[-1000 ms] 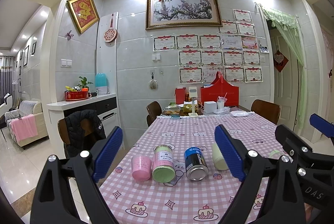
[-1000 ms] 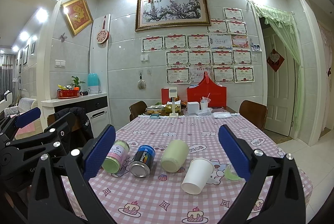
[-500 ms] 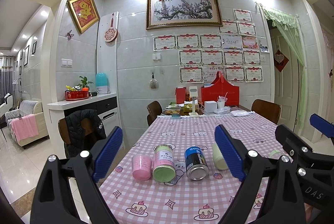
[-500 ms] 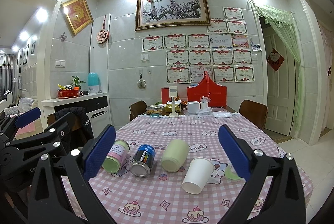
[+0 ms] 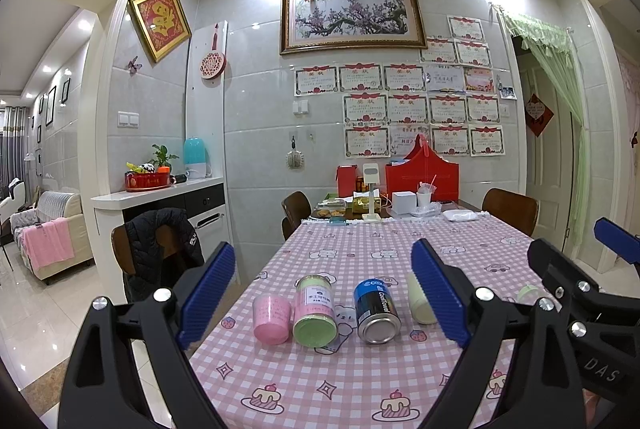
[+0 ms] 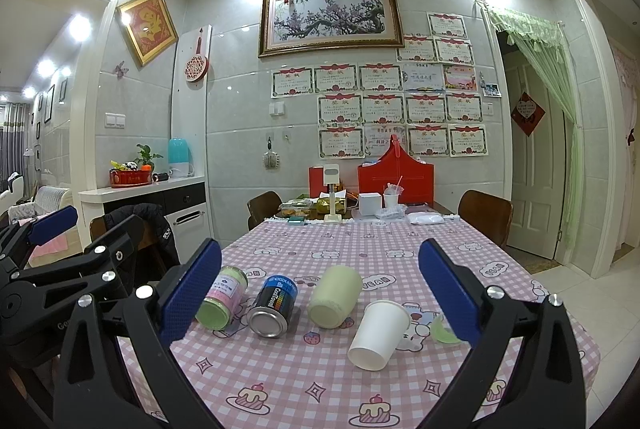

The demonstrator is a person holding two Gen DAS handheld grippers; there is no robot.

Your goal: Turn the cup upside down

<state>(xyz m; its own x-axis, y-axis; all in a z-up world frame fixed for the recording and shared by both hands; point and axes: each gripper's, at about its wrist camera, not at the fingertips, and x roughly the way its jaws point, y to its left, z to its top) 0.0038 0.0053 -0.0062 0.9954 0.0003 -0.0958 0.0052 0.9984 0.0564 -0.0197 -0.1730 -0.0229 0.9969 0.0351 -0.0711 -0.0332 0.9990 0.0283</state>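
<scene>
A row of containers lies on its side on the pink checked tablecloth (image 5: pixel 344 381). In the left wrist view: a pink cup (image 5: pixel 271 317), a pale green jar (image 5: pixel 315 311), a blue can (image 5: pixel 376 311) and a cream cup (image 5: pixel 419 303) partly behind my finger. In the right wrist view: the green jar (image 6: pixel 222 297), the blue can (image 6: pixel 273 305), the cream cup (image 6: pixel 335 296), a white paper cup (image 6: pixel 379 333) and a small green piece (image 6: pixel 442 332). My left gripper (image 5: pixel 320 301) is open and empty, held short of the row. My right gripper (image 6: pixel 320 293) is open and empty too.
The table's far end holds a red box (image 6: pixel 395 181), a white box (image 6: pixel 369 204), food trays and a stand. Chairs stand around it; one at the left carries a black jacket (image 5: pixel 160 249). A white counter (image 5: pixel 156 193) is at the left.
</scene>
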